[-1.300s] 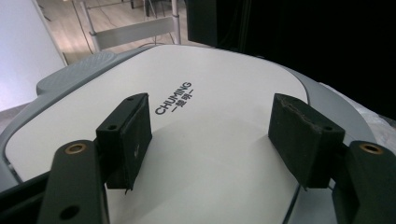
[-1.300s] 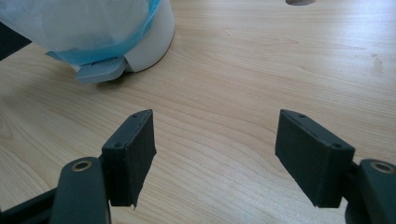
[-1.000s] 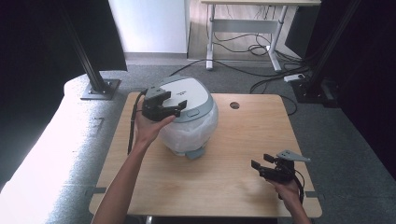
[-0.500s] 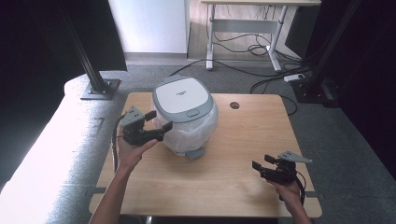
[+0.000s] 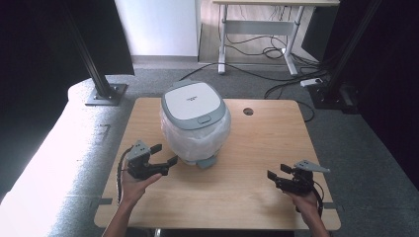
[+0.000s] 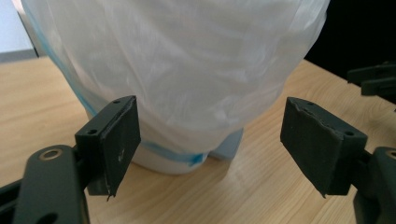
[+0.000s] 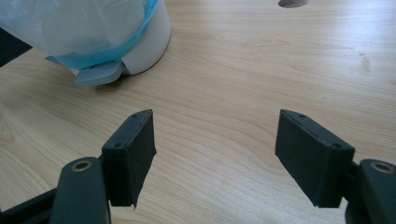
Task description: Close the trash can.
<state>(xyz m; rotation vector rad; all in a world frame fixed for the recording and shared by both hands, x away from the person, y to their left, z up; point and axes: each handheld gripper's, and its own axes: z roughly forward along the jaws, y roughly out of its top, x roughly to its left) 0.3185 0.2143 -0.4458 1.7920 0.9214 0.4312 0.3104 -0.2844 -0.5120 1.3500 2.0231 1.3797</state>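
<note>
Pedal bin (image 5: 195, 122) sits upright mid-table, lid down, white liner bag (image 6: 187, 70) draped over its sides, grey foot pedal (image 5: 206, 161) poking out towards the person. Left gripper (image 5: 160, 155) hovers low just beside the bin's left flank, jaws spread wide after just opening further, nothing between them, pointing straight at the bagged wall. Right gripper (image 5: 275, 177) waits well apart near the front right edge of the table (image 5: 267, 143), jaws parted about halfway, empty too. So the left hand is clearly nearer; the bin lies dead ahead of it. Whether a pad already brushes the liner is hard to tell, probably not.
</note>
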